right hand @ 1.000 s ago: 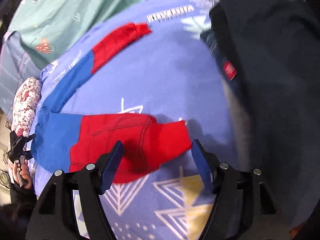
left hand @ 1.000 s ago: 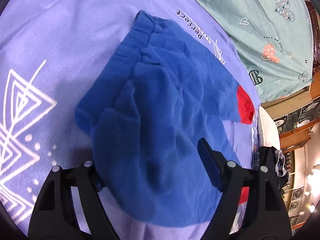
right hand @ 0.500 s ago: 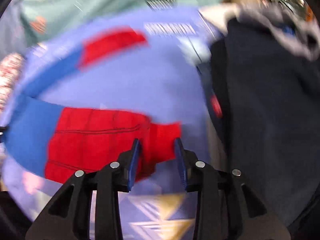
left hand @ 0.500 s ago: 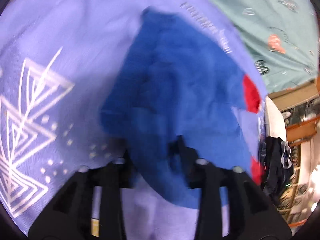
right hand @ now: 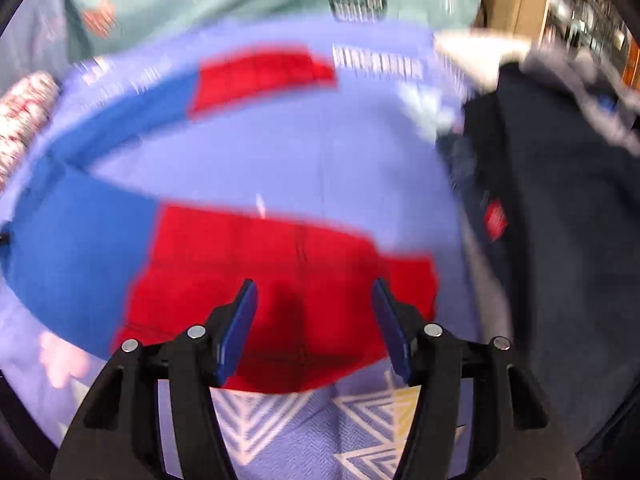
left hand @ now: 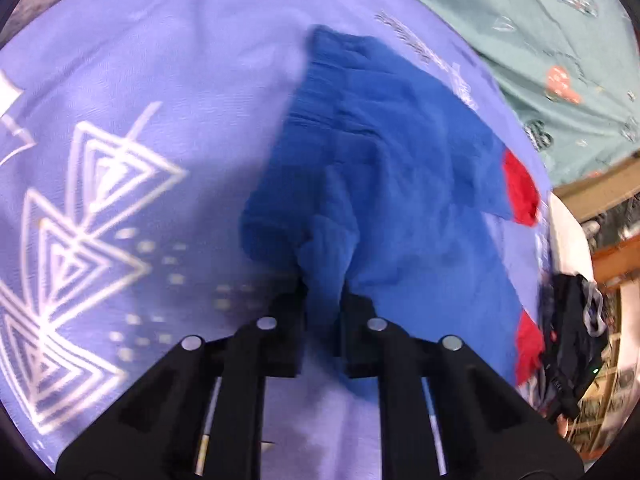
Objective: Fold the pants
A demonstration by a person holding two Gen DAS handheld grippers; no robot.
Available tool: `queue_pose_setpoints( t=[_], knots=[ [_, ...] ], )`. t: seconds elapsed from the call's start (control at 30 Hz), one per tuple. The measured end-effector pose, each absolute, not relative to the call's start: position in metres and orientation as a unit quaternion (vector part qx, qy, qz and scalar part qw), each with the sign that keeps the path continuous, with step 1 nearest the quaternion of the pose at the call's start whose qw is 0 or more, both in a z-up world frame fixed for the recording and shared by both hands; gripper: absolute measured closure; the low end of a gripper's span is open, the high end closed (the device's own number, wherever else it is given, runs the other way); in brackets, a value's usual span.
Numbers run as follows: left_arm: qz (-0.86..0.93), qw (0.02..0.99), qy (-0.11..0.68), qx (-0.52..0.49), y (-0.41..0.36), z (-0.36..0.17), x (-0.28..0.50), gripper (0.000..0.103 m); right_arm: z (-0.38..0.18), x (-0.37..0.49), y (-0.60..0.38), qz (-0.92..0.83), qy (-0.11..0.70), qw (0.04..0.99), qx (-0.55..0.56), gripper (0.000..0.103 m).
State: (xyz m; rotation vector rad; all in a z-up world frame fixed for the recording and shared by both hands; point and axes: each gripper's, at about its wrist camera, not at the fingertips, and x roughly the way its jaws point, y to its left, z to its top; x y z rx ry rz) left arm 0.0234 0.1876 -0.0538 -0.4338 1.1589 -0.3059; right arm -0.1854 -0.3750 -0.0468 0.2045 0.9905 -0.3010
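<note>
Blue pants with red lower legs lie spread on a lilac bedsheet. In the left wrist view the blue waist part [left hand: 384,168] is bunched, and my left gripper [left hand: 323,300] is shut on a fold of it at its near edge. In the right wrist view the near leg runs left to right, blue [right hand: 76,248] then red [right hand: 280,280]; the far leg [right hand: 260,80] lies behind it. My right gripper [right hand: 314,312] is open, its blue-padded fingers straddling the near edge of the red leg end.
The lilac sheet [left hand: 120,120] has white triangle prints. A dark garment pile [right hand: 560,220] lies right of the red leg. A green patterned cloth [left hand: 540,40] lies beyond the pants. A floral pillow [right hand: 20,128] is at the left.
My left gripper closed from wide open onto the blue fabric and lifted a fold. My right gripper narrowed half a second ago, then opened again over the red leg end.
</note>
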Motion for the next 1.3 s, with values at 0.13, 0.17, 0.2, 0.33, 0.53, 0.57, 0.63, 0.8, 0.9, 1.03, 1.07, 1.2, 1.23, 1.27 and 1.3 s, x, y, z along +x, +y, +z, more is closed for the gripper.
queue_pose_setpoints(
  t=[0.13,0.17,0.2,0.33,0.53,0.57,0.63,0.8,0.9,1.03,1.07,1.2,1.23,1.27,1.3],
  knots=[
    [-0.131,0.805,0.539,-0.21,0.205,-0.056,0.017,0.091,-0.058,-0.188,-0.379,-0.131,0.475,0.864,0.104,0.044],
    [-0.124,0.809,0.537,-0.204,0.207,-0.053,0.013,0.092,-0.058,-0.188,-0.379,-0.131,0.476,0.863,0.104,0.044],
    [-0.119,0.814,0.531,-0.202,0.21,-0.049,0.008,0.092,-0.058,-0.188,-0.378,-0.132,0.478,0.863,0.1,0.044],
    [-0.097,0.82,0.528,-0.198,0.22,-0.05,0.004,0.085,-0.064,-0.182,-0.376,-0.132,0.483,0.862,0.084,0.039],
    [-0.099,0.86,0.481,-0.138,0.199,-0.008,-0.012,0.085,-0.052,-0.182,-0.367,-0.126,0.462,0.872,0.098,0.038],
    [-0.113,0.869,0.463,-0.135,0.194,0.006,-0.015,0.083,-0.046,-0.183,-0.364,-0.117,0.45,0.879,0.104,0.038],
    [-0.141,0.875,0.447,-0.124,0.18,0.022,-0.016,0.066,-0.032,-0.181,-0.356,-0.096,0.431,0.891,0.105,0.038],
    [-0.161,0.85,0.495,-0.083,0.137,-0.014,0.006,0.046,-0.03,-0.154,-0.328,-0.029,0.44,0.892,0.101,0.038],
    [-0.156,0.83,0.527,-0.091,0.141,-0.047,0.015,0.045,-0.058,-0.138,-0.328,-0.031,0.49,0.865,0.106,0.038],
    [-0.172,0.827,0.529,-0.079,0.142,-0.039,0.013,0.043,-0.064,-0.133,-0.332,-0.027,0.499,0.859,0.109,0.037],
    [-0.18,0.826,0.527,-0.085,0.144,-0.034,0.016,0.04,-0.058,-0.13,-0.333,-0.024,0.491,0.863,0.111,0.037],
    [-0.168,0.854,0.487,-0.073,0.155,0.0,0.043,0.024,-0.032,-0.111,-0.328,-0.008,0.458,0.884,0.096,0.037],
    [-0.161,0.862,0.476,-0.07,0.159,0.008,0.057,0.02,-0.028,-0.107,-0.327,-0.005,0.454,0.886,0.091,0.037],
    [-0.153,0.866,0.472,-0.065,0.16,0.012,0.069,0.019,-0.025,-0.101,-0.326,-0.003,0.452,0.888,0.088,0.037],
    [-0.148,0.867,0.473,-0.06,0.161,0.016,0.082,0.019,-0.023,-0.096,-0.323,0.0,0.451,0.888,0.085,0.037]
  ],
)
